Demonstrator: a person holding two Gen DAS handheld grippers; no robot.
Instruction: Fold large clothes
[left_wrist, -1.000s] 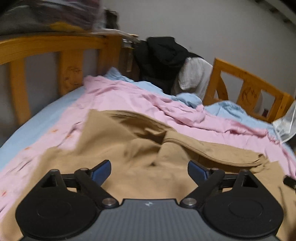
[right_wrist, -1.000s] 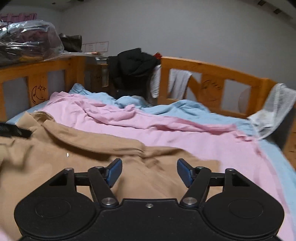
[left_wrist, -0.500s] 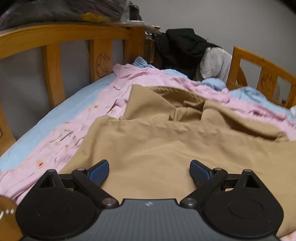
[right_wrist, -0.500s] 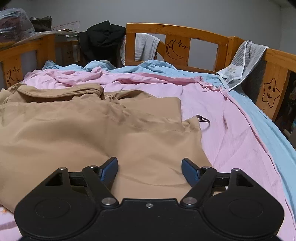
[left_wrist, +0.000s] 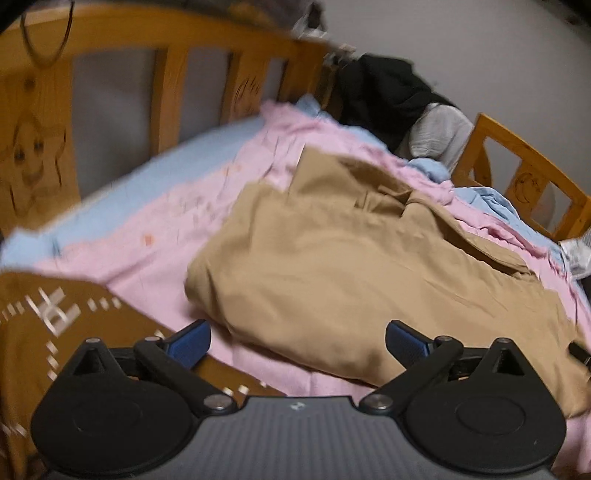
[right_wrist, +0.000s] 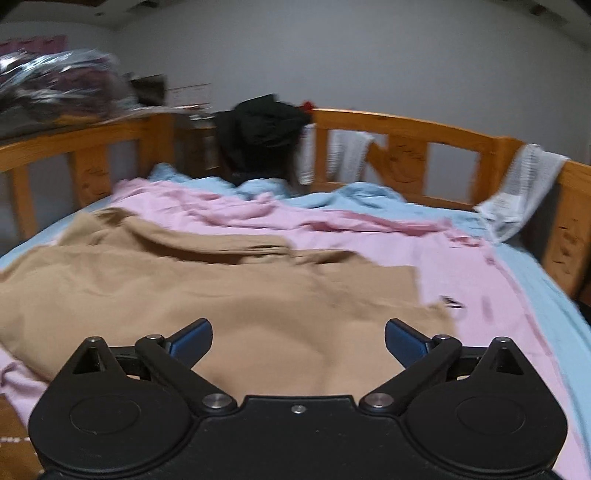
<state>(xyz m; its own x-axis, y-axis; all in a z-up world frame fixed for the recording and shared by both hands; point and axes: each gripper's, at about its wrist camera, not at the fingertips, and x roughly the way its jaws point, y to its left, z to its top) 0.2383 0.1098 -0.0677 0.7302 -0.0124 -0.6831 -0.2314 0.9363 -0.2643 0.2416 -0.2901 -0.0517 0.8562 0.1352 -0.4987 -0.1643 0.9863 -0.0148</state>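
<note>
A large tan garment (left_wrist: 332, 266) lies spread and partly folded on the pink sheet (left_wrist: 155, 236) of a bed; it also shows in the right wrist view (right_wrist: 207, 288). My left gripper (left_wrist: 297, 341) is open and empty, hovering over the garment's near left edge. My right gripper (right_wrist: 298, 341) is open and empty above the garment's near right part. A dark drawstring end (right_wrist: 451, 302) lies by the garment's right corner.
A wooden bed frame (right_wrist: 406, 125) surrounds the bed. A black jacket (right_wrist: 266, 129) and pale towels (right_wrist: 524, 184) hang on the rails. A blue sheet (right_wrist: 369, 195) bunches at the far end. A brown patterned cloth (left_wrist: 44, 325) lies at the near left.
Both grippers have pulled back and shifted view; the left now looks from farther left, with the brown patterned cloth in sight. Both stay open and empty.
</note>
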